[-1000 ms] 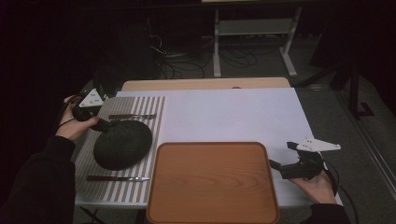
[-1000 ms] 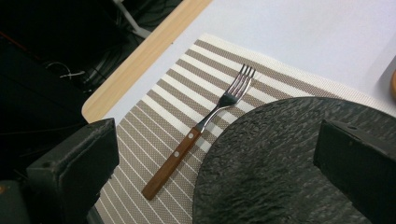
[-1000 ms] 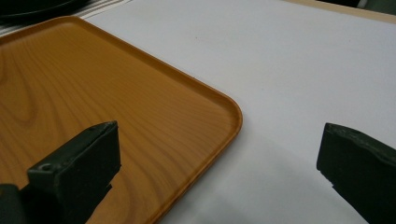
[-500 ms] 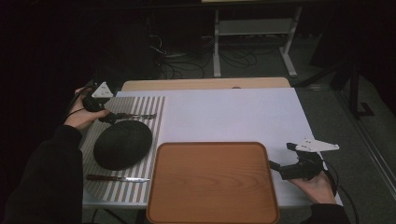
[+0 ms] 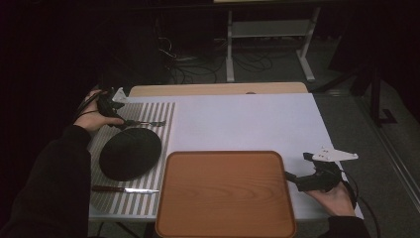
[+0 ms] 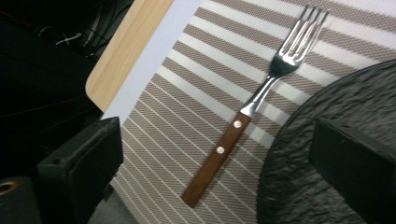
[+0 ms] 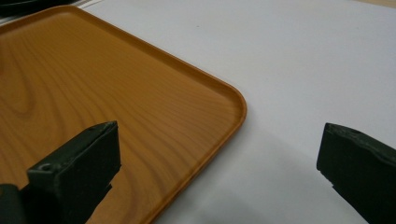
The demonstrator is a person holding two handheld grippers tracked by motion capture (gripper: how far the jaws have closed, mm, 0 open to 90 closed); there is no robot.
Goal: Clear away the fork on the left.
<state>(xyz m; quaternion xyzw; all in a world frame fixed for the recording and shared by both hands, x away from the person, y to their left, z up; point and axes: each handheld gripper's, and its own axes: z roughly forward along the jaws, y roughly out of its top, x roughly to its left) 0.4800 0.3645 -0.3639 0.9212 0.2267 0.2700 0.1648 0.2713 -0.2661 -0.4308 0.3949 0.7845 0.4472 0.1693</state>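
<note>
High view: left gripper (image 5: 125, 122) at the fork (image 5: 147, 123) on the striped mat (image 5: 163, 111), beside the plate (image 5: 130, 153); right gripper (image 5: 292, 178) at the tray (image 5: 225, 196). Left gripper view: jaws spread, fork (image 6: 247, 109) between them. Right gripper view: jaws spread over the tray (image 7: 93, 93) corner. No writing is visible.

Placemat (image 5: 163, 111) on left part of bench (image 5: 247, 124). Fork (image 5: 146, 123) on placemat, behind plate (image 5: 130, 153), just beside its rim. Knife (image 5: 124, 189) on placemat, before plate. Tray (image 5: 225, 193) right of plate, at bench's near edge. Left claw (image 5: 124, 122) at fork's handle end. Right claw (image 5: 289, 177) just right of tray.
</note>
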